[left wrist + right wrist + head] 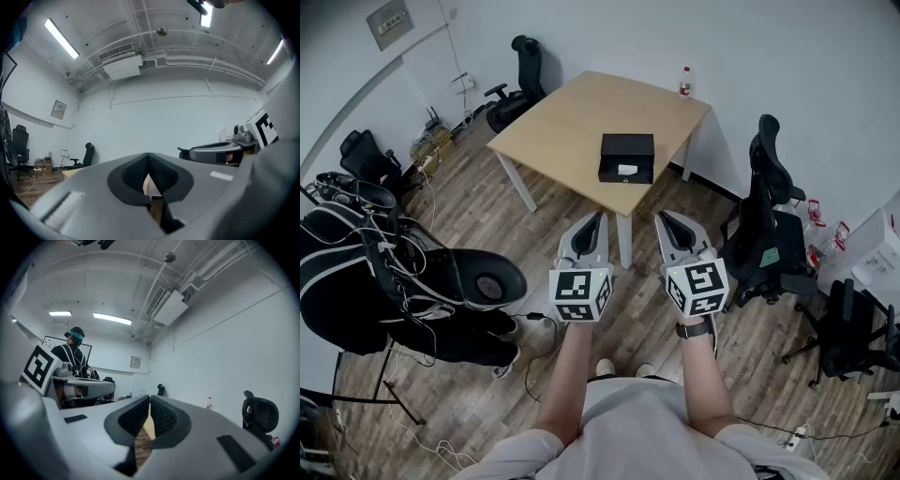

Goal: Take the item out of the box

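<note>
Holding both grippers above the floor, well short of the table point(567, 122), I see the left gripper point(600, 217) with jaws together on nothing, and the right gripper point(662, 217) likewise. The black box point(626, 150) sits near the table's front edge. A small white item point(627, 170) shows at its near side; whether it lies inside, I cannot tell.

Black box point(627, 157) on wooden table point(567, 122)
</note>
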